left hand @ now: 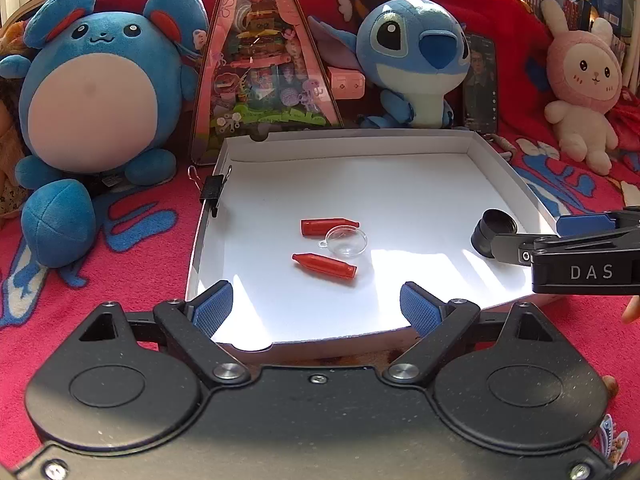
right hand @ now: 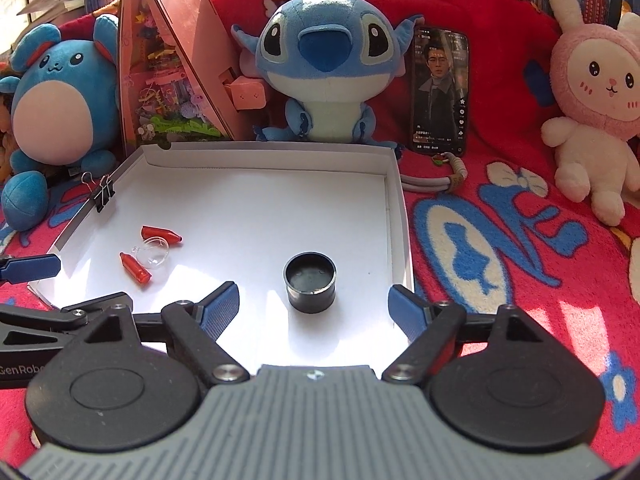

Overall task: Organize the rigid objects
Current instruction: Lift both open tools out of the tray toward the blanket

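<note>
Both tools wide open over the white tray, holding nothing

The left tool [left hand: 316, 312] and the right tool [right hand: 314, 308] hover at the near edge of the tray [right hand: 394, 200]. Two red caps [left hand: 324, 265] and a clear dome [left hand: 346, 241] lie mid-frame in the left view; the black cup [right hand: 310, 288] stands low centre in the right view

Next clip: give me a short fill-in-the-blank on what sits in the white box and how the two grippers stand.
1. The white box holds two red caps, a clear dome and one ____ cylinder.
2. A black ____ clip is clamped on the box's left wall.
3. The right gripper and left gripper are both ____, holding nothing.

Missing words: black; binder; open
</note>
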`<action>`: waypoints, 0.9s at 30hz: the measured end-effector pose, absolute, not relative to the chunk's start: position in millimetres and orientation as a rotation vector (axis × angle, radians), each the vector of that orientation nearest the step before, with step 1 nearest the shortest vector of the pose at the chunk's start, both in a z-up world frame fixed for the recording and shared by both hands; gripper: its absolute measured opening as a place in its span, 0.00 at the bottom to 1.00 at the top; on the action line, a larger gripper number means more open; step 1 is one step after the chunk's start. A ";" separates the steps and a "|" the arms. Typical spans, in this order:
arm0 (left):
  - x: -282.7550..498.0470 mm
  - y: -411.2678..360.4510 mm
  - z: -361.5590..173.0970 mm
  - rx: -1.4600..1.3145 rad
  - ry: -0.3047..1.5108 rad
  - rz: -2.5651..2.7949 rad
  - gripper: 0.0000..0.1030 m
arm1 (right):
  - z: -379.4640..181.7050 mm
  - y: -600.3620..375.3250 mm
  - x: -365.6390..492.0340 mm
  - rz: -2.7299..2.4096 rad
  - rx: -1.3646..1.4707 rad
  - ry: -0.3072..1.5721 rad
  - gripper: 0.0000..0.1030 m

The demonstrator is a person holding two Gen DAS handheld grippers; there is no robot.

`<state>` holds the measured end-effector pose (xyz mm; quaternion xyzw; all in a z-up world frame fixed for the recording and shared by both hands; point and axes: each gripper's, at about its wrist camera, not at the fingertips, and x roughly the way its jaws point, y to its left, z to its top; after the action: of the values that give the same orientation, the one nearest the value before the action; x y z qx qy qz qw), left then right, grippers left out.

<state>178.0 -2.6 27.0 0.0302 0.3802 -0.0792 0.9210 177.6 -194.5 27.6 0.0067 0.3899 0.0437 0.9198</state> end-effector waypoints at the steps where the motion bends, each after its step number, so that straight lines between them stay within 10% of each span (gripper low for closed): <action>1: 175.4 -1.0 28.2 0.056 0.781 -0.161 0.87 | 27.8 -194.7 175.9 0.090 0.011 0.798 0.86; 27: 80.3 2.3 37.8 0.080 0.731 -0.277 0.87 | 41.6 -197.3 86.3 0.195 -0.025 0.677 0.92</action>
<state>80.3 2.3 37.8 0.0388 0.3559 -0.1348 0.9239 86.3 -197.3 41.6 -0.0121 0.3315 0.0953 0.9386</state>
